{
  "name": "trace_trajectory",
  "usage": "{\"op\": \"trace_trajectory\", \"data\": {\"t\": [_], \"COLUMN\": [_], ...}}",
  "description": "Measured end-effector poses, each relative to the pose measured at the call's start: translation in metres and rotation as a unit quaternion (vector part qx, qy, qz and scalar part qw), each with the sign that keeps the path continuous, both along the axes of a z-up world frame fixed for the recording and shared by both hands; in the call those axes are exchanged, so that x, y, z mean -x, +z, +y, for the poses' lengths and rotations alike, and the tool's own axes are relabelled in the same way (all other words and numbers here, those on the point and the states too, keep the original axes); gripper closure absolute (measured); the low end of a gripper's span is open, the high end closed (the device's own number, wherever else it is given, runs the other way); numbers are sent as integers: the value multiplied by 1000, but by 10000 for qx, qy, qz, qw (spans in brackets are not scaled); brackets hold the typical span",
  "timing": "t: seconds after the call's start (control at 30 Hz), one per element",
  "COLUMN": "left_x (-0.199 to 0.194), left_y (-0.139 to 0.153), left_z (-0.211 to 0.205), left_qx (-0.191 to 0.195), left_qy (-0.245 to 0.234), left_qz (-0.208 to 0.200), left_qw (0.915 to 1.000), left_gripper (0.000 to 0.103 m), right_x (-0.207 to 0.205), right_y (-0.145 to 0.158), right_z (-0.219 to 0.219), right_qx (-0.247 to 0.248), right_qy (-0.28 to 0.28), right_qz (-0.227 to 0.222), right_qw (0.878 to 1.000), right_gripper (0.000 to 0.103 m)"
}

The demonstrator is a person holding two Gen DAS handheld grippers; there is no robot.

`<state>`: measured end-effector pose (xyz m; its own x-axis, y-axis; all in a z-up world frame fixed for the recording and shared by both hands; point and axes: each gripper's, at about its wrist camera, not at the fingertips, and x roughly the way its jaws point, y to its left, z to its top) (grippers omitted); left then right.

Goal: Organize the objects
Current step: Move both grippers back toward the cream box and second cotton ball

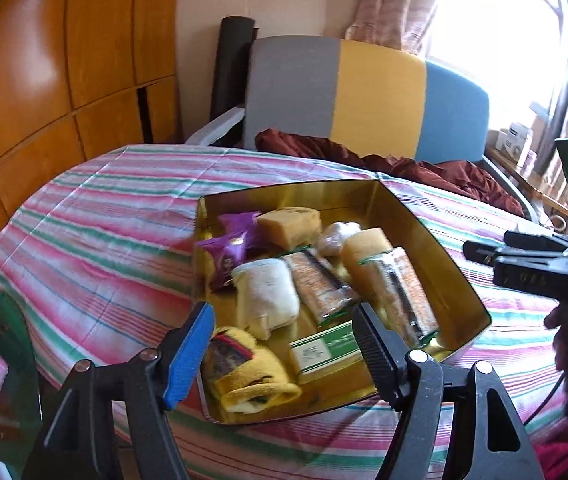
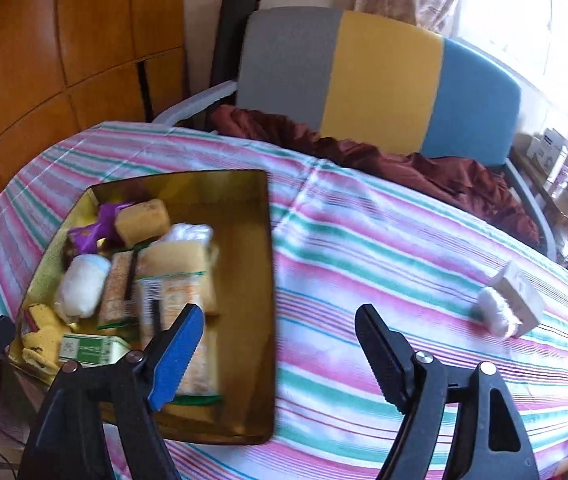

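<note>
A gold tin box (image 1: 459, 276) (image 2: 244, 360) sits on the striped tablecloth, filled with several snack packets, sponges and rolled cloths. My left gripper (image 1: 282, 330) is open and empty, just above the box's near end, over a yellow rolled cloth (image 1: 252, 376) and a green-white packet (image 1: 323, 350). My right gripper (image 2: 280, 330) is open and empty, above the box's right edge. A white brush with a wooden block handle (image 2: 511, 300) lies on the cloth to its far right. The right gripper also shows in the left wrist view (image 1: 523, 254).
The round table has a pink, green and white striped cloth (image 2: 383, 240). A grey-yellow-blue chair (image 1: 363, 92) with a dark red fabric (image 1: 423, 168) stands behind it. Wooden cabinets (image 1: 44, 80) are on the left, a window on the right.
</note>
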<state>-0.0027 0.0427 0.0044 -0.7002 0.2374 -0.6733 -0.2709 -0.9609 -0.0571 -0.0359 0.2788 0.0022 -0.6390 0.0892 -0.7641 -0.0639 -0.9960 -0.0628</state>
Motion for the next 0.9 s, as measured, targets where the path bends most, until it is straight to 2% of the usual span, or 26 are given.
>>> {"op": "trace_trajectory", "data": {"t": [0.23, 0.53, 0.77, 0.9], "left_x": [-4, -7, -9, -9], "left_y": [7, 11, 14, 14], "left_z": [28, 63, 88, 104], "left_qx": [106, 208, 323, 390], "left_qy": [-331, -720, -1003, -1154], "left_qz": [107, 134, 172, 148], "left_qw": [9993, 9971, 9943, 9924], "left_gripper": [29, 29, 29, 29], "right_x": [-11, -29, -39, -55], "right_y": [7, 4, -12, -28], "right_z": [63, 154, 224, 258], "right_qx": [-223, -229, -326, -24], "right_qy": [-635, -1509, -2256, -2791], "right_qz": [-31, -194, -241, -186], "right_qw": [9977, 9881, 9734, 9601], "right_gripper": [23, 23, 23, 23]}}
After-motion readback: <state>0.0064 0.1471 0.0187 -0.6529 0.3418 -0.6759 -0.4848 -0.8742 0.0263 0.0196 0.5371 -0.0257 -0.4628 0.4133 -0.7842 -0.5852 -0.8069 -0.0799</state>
